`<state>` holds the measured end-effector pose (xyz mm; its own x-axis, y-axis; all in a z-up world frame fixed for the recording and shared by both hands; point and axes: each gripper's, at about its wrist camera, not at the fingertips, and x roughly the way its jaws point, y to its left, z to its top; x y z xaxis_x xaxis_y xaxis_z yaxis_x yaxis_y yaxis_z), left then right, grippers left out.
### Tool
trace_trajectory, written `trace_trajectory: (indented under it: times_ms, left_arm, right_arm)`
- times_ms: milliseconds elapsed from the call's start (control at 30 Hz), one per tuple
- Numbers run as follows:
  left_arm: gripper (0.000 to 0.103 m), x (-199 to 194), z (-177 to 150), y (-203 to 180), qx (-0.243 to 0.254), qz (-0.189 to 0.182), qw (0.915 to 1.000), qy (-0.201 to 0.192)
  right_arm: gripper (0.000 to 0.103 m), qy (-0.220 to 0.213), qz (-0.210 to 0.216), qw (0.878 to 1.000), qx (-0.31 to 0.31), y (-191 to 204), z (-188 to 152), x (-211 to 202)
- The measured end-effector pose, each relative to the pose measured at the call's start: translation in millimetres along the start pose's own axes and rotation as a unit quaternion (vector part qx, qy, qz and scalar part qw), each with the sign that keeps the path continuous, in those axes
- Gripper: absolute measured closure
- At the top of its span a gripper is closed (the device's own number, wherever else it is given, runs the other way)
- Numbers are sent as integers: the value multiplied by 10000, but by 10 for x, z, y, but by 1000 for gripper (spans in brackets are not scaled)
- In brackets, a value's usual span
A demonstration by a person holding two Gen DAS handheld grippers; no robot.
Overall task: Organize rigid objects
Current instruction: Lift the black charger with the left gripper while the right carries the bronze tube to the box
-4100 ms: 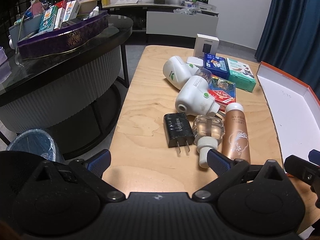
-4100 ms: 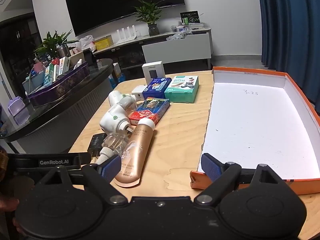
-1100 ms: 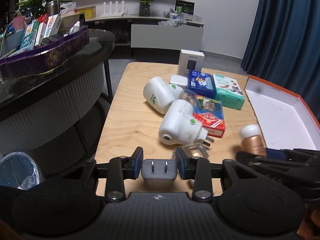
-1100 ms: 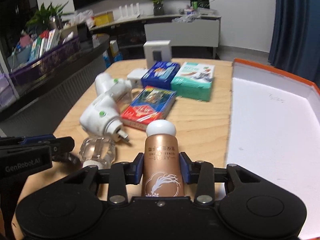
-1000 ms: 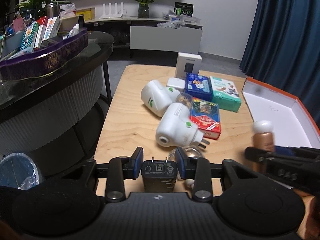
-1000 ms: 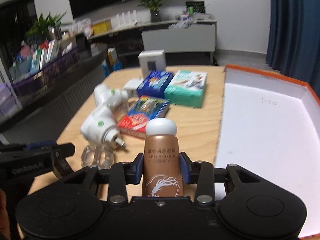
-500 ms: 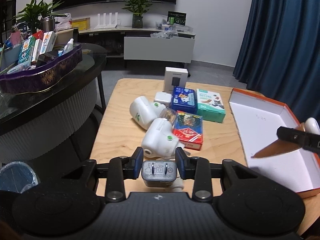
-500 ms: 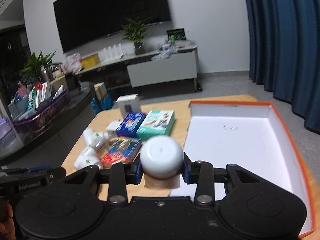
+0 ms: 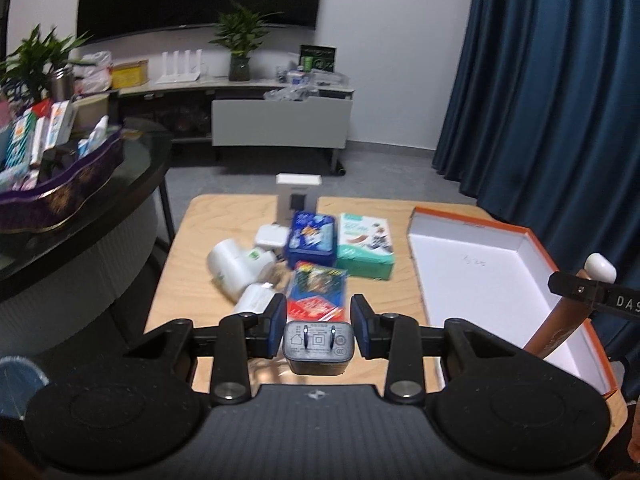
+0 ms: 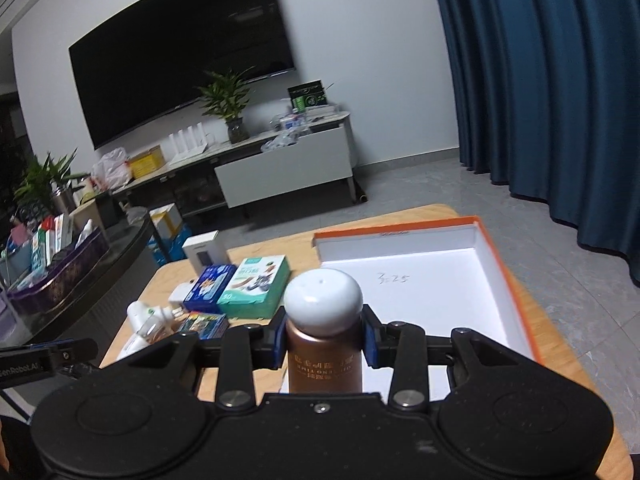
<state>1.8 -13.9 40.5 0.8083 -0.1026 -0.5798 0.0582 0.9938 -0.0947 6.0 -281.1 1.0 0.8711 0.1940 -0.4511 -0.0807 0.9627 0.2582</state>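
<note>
A light wooden rectangular worktop [image 9: 192, 240] carries a large open shallow cardboard box, orange outside and white inside [image 10: 432, 280], lying along its right edge. Near the worktop's far edge stands a small white carton [image 9: 298, 196], with a flat blue box [image 9: 310, 236] and a flat teal box [image 9: 364, 242] side by side just in front of it, and a red and blue box [image 9: 318, 288] nearer still. Two white plastic plug-in devices [image 9: 236, 268] lie towards the left edge. The right tool [image 10: 325, 340] is clenched on a bronze cylindrical bottle with a white domed cap [image 10: 324, 344], held above the near end of the open box. The left tool [image 9: 318, 326] grips a small black wall charger [image 9: 318, 346], prongs facing away, lifted above the worktop's near edge.
</note>
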Motion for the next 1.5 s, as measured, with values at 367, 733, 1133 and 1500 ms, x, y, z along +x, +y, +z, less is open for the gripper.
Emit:
trace_trajectory:
  times_ms: [367, 733, 1133, 1500]
  left_arm:
    - [67, 306, 310, -735, 367, -695, 9969, -37]
    - [67, 769, 522, -1275, 559, -1084, 9925, 34]
    - [67, 1077, 612, -1505, 661, -1061, 9921, 138]
    - [67, 1251, 614, -1594, 671, -1035, 9922, 199]
  right_arm:
    - [59, -59, -177, 9998, 60, -482, 257, -36]
    - [59, 221, -159, 9993, -254, -824, 535, 232]
    - [59, 525, -274, 9969, -514, -928, 607, 559]
    - [59, 724, -380, 9950, -581, -984, 646, 679]
